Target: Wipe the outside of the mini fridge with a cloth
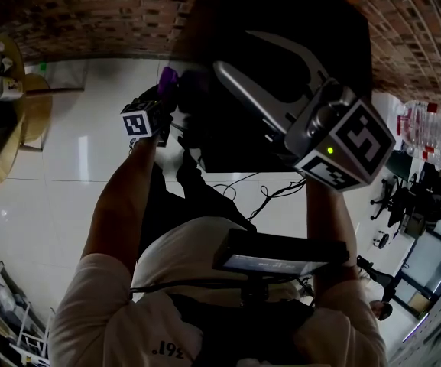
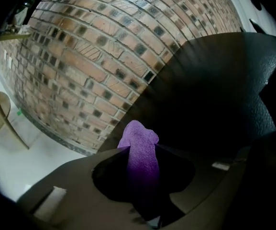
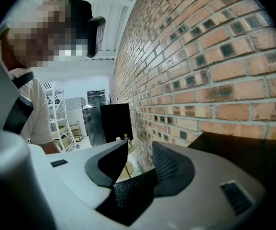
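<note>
Soft, light and limp, the purple cloth [image 2: 138, 137] at lower centre of the left gripper view is clamped in the left gripper [image 2: 141, 151], probably best held bunched, by the black mini fridge [image 1: 335, 37], while the right gripper [image 3: 140, 151] has its jaws parted, empty.

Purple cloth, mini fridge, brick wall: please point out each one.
purple cloth [image 2: 140, 152], left gripper view, middle of the fold.
mini fridge [image 2: 214, 95], left gripper view, black side panel.
brick wall [image 3: 214, 56], right gripper view, bare bricks.
</note>
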Available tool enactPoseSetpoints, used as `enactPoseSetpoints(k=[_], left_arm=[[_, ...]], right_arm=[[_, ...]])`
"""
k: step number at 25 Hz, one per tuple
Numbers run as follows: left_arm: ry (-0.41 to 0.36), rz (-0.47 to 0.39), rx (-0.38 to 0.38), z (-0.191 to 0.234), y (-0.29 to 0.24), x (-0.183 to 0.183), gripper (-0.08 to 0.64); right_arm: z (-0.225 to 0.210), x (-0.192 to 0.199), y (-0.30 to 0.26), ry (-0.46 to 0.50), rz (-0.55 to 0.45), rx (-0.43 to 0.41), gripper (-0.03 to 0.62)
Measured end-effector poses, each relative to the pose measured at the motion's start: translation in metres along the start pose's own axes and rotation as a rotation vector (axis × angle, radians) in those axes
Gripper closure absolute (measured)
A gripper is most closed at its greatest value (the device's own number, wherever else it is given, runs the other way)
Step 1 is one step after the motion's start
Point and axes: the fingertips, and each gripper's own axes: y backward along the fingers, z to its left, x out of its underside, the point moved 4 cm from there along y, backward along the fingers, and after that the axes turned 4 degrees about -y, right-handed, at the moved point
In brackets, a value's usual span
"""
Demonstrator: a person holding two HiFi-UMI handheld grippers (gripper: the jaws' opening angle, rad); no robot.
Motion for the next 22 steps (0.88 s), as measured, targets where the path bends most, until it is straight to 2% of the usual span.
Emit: enactPoseSetpoints(k=[5,8,10,12,18,22], left_arm=[[0.029,0.018,-0.032,0.009,-0.004,0.011,0.451],[0.037,-0.002,-0.03,0.007,0.002,0.005,0.449],[0.069,-0.054,0.006,0.0,0.012,-0.007,0.448],[0.119,-0.137,0.075,-0.016,0.029,-0.028,0.448],[0.106,-0.342,0.2,-0.079,0.115,-0.1,0.445],[0.137,-0.413,0.278,-0.13,0.175,-0.136,0.443]], right_arm=[[-0.001,0.0,0.0,0.001,-0.006,0.001,0.442],[-0.001,0.0,0.0,0.003,-0.009,-0.001,0.442],[-0.001,0.001,0.0,0.007,-0.008,-0.002,0.442],[-0.002,0.001,0.001,0.006,-0.009,-0.002,0.442],[-0.001,0.002,0.001,0.005,-0.002,-0.008,0.442],[-0.001,0.002,-0.001,0.006,-0.001,-0.012,0.442]])
